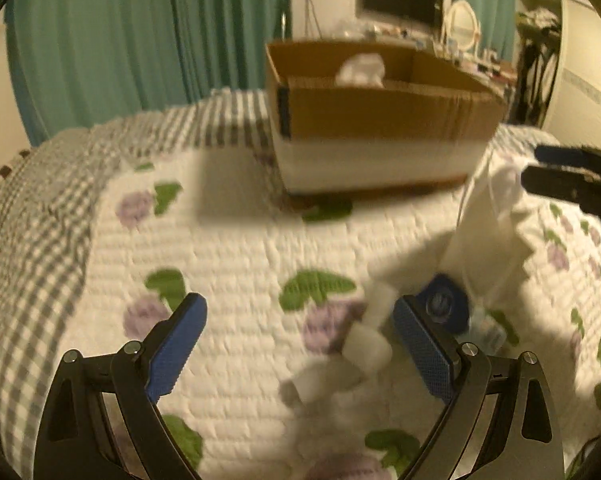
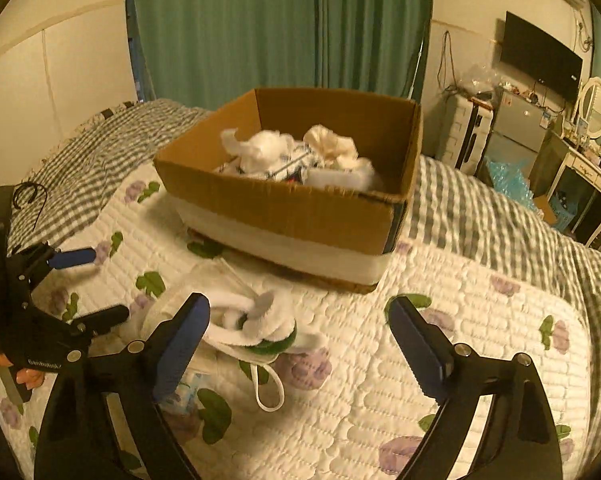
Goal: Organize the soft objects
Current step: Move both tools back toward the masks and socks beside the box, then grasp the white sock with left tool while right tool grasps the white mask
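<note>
Both grippers, left point(image 1: 296, 344) and right point(image 2: 298, 332), hover with jaws wide and empty over white soft items point(image 2: 256, 320) on the bed point(image 2: 440, 360), just near of the box point(image 2: 300, 216).

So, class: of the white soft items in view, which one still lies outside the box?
The white fluffy bundle on the quilt, before the cardboard box; the others sit inside.

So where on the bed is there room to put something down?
There's bare quilt right of the white soft pile, in front of the cardboard box. In the left wrist view, the quilt left of the box is free too, up to the checked blanket. It's crowded around the pile, where the left gripper and right gripper both hang open.
</note>
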Available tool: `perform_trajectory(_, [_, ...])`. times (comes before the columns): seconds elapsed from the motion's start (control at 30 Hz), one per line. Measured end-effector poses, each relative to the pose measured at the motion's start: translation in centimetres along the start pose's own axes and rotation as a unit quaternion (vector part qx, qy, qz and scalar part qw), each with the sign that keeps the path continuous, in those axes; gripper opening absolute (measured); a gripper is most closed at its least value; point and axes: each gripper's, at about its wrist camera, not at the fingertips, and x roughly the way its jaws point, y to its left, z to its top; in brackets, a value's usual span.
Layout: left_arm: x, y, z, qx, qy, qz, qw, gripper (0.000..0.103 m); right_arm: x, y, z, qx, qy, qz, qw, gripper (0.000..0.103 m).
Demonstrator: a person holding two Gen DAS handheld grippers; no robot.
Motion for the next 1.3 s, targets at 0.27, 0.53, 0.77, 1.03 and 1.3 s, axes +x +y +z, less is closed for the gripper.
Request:
perform_trajectory(0.27, [2.1,-1.7,-1.3,0.032,0.056,-0.011,0.9979,0.094,2.0,-0.1,-0.2,0.014,0.027,0.008,1.000,0.078])
perform_trajectory(0.53, [3.0,-1.8,-1.9,0.027,0.079,-0.010,0.9964,0.062,2.9,0.6,0.0,0.012,0.039,0.009,0.999,0.053])
perform_trajectory(0.77, [1.4,-3.5,-2.3,0.062,0.069,-0.022,0.9955,0.027,2.7,2.1,-0.4,-0.009,0.051,0.019,0.998,0.014])
perform_trajectory(1.03, [-1.4,-3.3,-2.0,0.050,0.042,-0.019,0.9977,0.026,0.0,2.3,0.2,-0.005,0.025,0.012,1.000,0.012])
perform_trajectory(1.3, [-4.8,-3.1,-0.4,0.041,0.005,-0.023,0.9989,0.026,-3.6,3.5,0.9,-0.009,-0.004,0.013,1.000,0.012])
